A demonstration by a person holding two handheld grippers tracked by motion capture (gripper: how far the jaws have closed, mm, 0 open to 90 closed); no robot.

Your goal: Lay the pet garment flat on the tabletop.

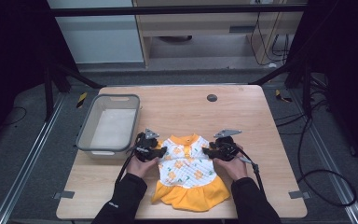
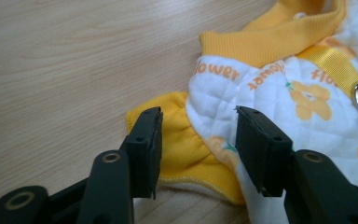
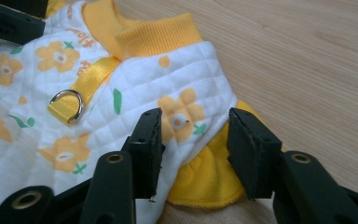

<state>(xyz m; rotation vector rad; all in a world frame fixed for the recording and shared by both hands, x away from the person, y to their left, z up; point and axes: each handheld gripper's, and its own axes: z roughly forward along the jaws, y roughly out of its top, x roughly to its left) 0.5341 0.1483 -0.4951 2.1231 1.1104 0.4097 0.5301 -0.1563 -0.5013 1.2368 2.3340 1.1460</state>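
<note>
Yellow sleeve [image 2: 186, 144] between left claw [image 2: 198, 149] jaws, untouched

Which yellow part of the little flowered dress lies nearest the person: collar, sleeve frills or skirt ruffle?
The yellow skirt ruffle of the white quilted dress, at the table's near edge; the ribbed collar lies on the far side.

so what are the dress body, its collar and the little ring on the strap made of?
Dress body: looks like soft quilted cotton-type fabric, matte, with a stitched diamond grid and printed flowers. Collar: ribbed knit, orange-yellow, with fine vertical ribs showing. Ring: likely metal, silvery and shiny with a highlight; it hangs on a woven yellow strap with a slight sheen. Fibre content can't be told.
</note>
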